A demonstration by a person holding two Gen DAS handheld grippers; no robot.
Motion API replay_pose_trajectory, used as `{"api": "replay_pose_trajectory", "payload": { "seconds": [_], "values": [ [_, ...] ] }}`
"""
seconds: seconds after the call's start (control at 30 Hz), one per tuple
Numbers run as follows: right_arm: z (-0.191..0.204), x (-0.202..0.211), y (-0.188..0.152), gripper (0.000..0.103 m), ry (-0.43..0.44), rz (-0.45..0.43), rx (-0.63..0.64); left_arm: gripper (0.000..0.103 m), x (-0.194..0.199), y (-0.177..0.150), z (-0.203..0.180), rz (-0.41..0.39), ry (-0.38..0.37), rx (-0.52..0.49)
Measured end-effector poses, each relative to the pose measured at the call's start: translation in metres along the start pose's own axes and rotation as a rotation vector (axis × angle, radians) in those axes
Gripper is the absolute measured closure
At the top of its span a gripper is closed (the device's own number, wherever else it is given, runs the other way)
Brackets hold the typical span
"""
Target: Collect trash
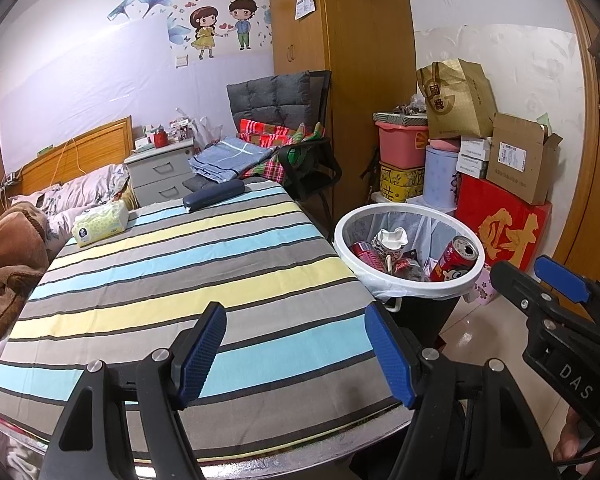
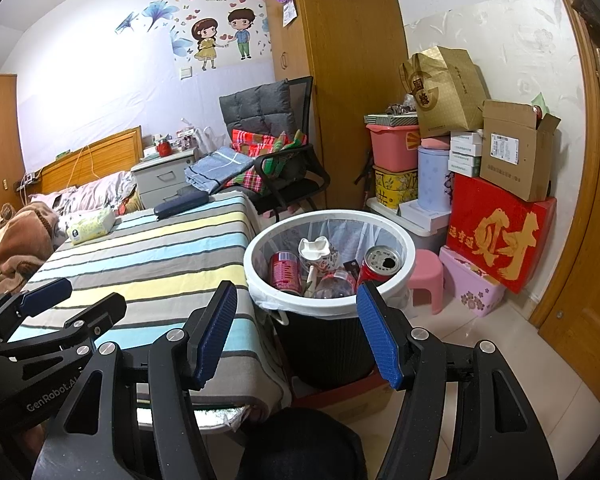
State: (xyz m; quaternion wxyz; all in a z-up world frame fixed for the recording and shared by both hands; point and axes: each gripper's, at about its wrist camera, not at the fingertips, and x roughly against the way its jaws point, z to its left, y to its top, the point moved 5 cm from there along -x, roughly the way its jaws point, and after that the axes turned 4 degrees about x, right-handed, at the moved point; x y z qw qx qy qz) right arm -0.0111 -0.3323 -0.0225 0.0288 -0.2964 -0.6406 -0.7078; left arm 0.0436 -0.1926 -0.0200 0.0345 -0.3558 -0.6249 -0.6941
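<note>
Bedroom, striped surface point(image 1: 188, 280) nearly bare. Bin point(image 2: 328, 300) on floor just beside its right edge, holding red cans point(image 2: 378, 268), a crumpled cup point(image 2: 318, 252) and a clear bottle. Tissue pack point(image 1: 100, 222) and dark case point(image 1: 214, 196) sit at far end. Left gripper point(image 1: 296, 356) and right gripper point(image 2: 298, 332): fingers wide apart, holding nothing.

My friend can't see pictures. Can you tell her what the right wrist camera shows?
A trash bin with a white liner sits beside a striped table, holding red cans, a crumpled paper cup and other trash. The right gripper hovers in front, jaws open and empty. Stacked boxes line the wall.
</note>
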Motion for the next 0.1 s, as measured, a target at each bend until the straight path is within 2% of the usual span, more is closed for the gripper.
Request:
{"api": "replay_pose_trajectory", "payload": {
  "seconds": [0.1],
  "values": [
    [-0.0001, 0.0002, 0.0000, 0.039, -0.001, 0.000, 0.000, 0.031, -0.0007, -0.0003, 0.0007, 0.001, -0.001, 0.002]
  ]
}}
